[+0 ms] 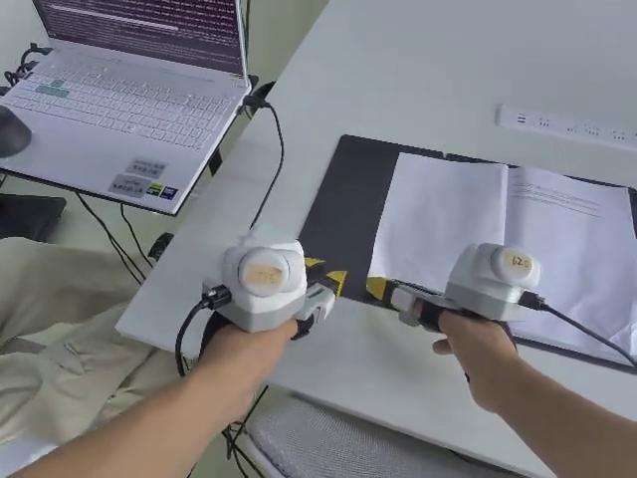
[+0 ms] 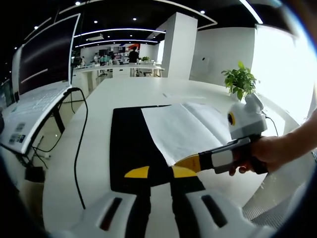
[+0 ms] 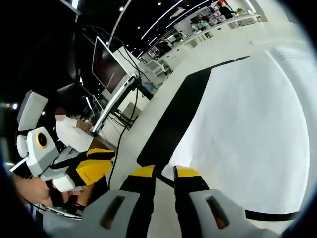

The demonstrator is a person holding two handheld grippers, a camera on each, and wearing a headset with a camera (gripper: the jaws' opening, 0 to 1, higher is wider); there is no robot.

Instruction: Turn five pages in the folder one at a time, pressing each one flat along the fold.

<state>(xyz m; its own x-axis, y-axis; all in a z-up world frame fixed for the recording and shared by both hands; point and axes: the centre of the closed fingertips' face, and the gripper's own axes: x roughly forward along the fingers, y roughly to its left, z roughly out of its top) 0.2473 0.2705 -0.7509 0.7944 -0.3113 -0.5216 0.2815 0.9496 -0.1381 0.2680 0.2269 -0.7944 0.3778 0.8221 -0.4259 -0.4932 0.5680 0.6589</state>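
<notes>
The folder (image 1: 338, 199) lies open on the white table (image 1: 418, 70), its black inner cover bare on the left and a white page (image 1: 438, 214) spread beside it, running to the fold (image 1: 508, 214) with another sheet (image 1: 572, 249) beyond. These look like thin, limp paper leaves: light, easily creased, and likely to cling to one another, so taking 1 alone calls for a hold at a free corner or outer edge, well away from the fold, while the stiffer cover should stay put beneath. The left gripper (image 1: 331, 279) hovers over the cover's near edge, its 2 jaws drawn close with a slim gap and nothing between them. The right gripper (image 1: 383, 291) sits at the page's near-left corner with its jaws just as close. In the right gripper view the corner meets the tips (image 3: 166, 172), but whether paper is actually caught between them I cannot tell. The folder's right side is cut off in the head view, part of its near edge is hidden behind the right hand (image 1: 478, 344), the sheets in the stack cannot be counted, and the faint print on the far sheet is unreadable.
</notes>
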